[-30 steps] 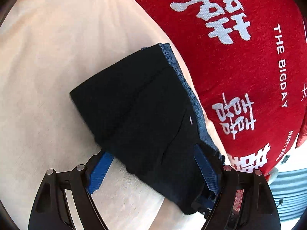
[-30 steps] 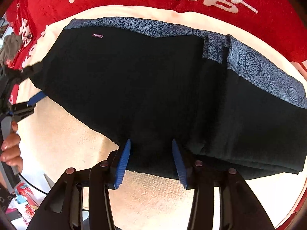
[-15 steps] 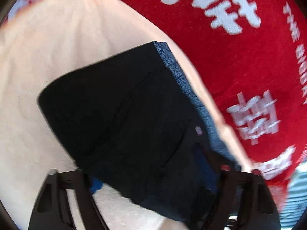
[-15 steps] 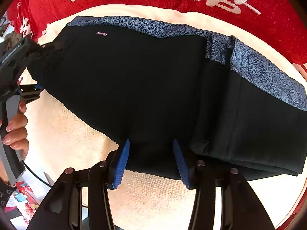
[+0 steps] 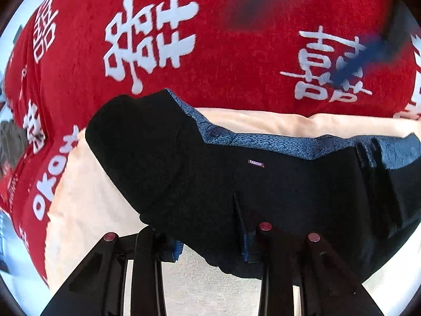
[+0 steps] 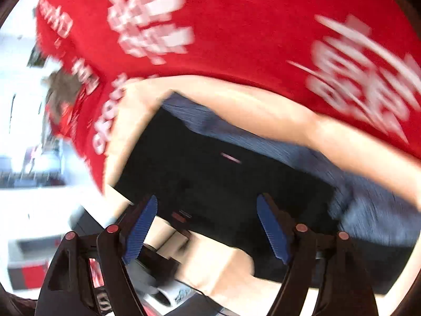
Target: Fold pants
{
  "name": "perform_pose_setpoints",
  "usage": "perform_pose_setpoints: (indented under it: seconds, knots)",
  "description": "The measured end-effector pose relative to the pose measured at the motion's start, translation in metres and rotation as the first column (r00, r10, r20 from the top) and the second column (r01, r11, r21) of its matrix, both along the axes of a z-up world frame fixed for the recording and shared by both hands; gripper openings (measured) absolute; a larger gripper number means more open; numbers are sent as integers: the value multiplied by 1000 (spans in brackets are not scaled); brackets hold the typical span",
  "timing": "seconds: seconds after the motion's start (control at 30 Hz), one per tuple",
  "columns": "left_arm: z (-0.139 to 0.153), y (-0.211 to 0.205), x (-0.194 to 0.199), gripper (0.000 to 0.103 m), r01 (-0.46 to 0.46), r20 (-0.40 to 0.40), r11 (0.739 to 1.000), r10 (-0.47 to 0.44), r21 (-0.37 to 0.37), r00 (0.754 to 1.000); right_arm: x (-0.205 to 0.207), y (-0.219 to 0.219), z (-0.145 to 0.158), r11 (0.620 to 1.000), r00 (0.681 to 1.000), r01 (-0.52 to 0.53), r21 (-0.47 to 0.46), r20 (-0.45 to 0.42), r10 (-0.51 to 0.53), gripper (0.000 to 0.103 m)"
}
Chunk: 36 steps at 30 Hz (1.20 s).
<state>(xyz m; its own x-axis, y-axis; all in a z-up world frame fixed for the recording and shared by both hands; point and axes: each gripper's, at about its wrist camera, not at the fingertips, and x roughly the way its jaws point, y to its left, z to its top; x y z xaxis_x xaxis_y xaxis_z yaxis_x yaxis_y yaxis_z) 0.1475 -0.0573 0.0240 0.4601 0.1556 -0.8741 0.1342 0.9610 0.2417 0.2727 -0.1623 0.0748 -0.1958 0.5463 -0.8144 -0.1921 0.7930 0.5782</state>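
Black pants with blue waistband lie on a cream towel; left gripper jaws pinch their hem, right gripper jaws gape wide.

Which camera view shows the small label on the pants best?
The left wrist view: the label is sharp there, on the black pants below the blue waistband. In the right wrist view it is only a blurred pink streak.

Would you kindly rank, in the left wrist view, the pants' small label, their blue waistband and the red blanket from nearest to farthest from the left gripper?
1. Small label, on the black fabric just ahead of the left gripper.
2. Blue waistband, along the pants' far edge.
3. Red blanket, beyond, at top.
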Motion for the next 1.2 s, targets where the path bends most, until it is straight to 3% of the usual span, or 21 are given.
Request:
perform_pose_setpoints:
  seconds: [0.17, 0.27, 0.43, 0.47, 0.5, 0.53, 0.57, 0.67, 0.77, 0.87, 1.03, 1.2]
  knots:
    - [-1, 1, 6, 34, -9, -8, 1000, 9, 8, 1000, 16, 93, -5, 974, 972, -226, -19, -72, 224, 84]
    - [1, 0, 2, 34, -12, -7, 1000, 12, 16, 1000, 12, 136, -17, 934, 939, -338, -114, -109, 326, 84]
    - [4, -6, -2, 34, -6, 8, 999, 6, 35, 1000, 8, 155, -50, 879, 887, -444, -176, -227, 402, 84]
    - [5, -8, -2, 34, -4, 9, 999, 4, 41, 1000, 6, 153, -55, 872, 880, -456, -180, -239, 411, 74]
    - [5, -8, -2, 34, -11, -3, 999, 11, 43, 1000, 6, 149, -55, 864, 879, -463, -197, -224, 420, 40]
    - [6, -8, -3, 34, -20, -15, 999, 21, 35, 1000, 6, 145, -52, 865, 884, -459, -204, -207, 420, 26]
    - [10, -10, -4, 34, -16, -1, 999, 16, 29, 1000, 6, 138, -47, 876, 895, -438, -200, -182, 407, 19]
    - [28, -27, -6, 34, 30, 27, 999, -31, 21, 999, 4, 105, -22, 920, 929, -367, -139, -102, 356, 18]
    - [52, -51, -10, 34, 90, 53, 996, -90, 3, 995, -1, 50, 5, 969, 969, -245, -34, -50, 243, 18]
    - [74, -79, -15, 34, 150, 72, 988, -147, -34, 986, -8, -6, 26, 991, 993, -115, 63, -25, 117, 18]
    - [97, -154, -29, 34, 275, 70, 957, -269, -97, 961, -45, -123, 48, 974, 993, 107, 198, 28, -115, 18]
    - [92, -240, -55, 34, 408, 55, 910, -405, -75, 913, -85, -236, 39, 925, 956, 275, 262, 28, -292, 18]
